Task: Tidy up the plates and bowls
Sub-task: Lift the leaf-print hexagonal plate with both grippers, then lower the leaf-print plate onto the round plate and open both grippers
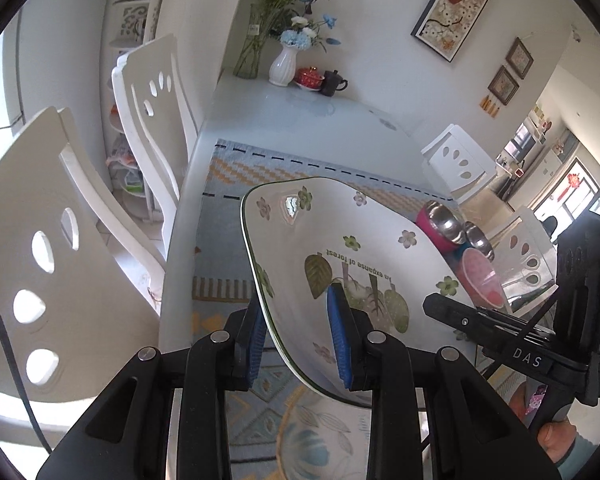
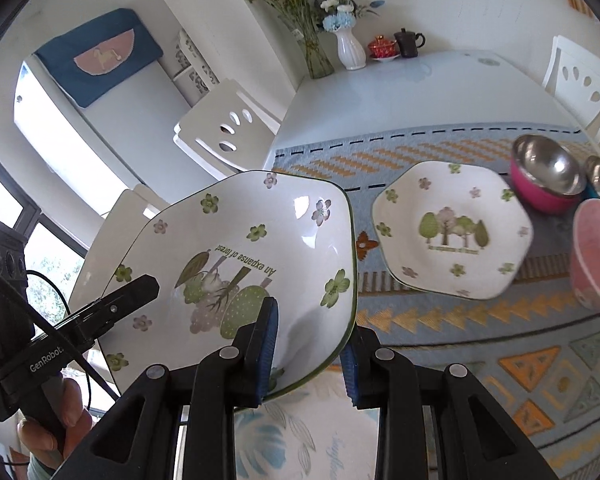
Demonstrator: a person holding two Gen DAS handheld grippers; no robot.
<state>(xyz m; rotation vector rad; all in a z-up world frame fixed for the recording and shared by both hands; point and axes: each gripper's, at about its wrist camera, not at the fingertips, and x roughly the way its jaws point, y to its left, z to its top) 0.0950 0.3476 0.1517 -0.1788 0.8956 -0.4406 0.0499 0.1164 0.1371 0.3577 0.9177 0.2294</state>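
**Holding one printed plate with both grippers**

Gripping from two sides, my left gripper (image 1: 300, 340) and right gripper (image 2: 308, 348) are each clamped on the rim of the raised plate (image 2: 252, 248), tilted above the patterned mat (image 2: 440, 332). Its print reads "An expanse of forest". I read "DAS" on the right gripper's body and "GenRobot" on the left one. A second plate (image 2: 452, 228) lies flat on the mat, near the pink bowl (image 2: 596, 256) and steel bowls (image 2: 548, 168).
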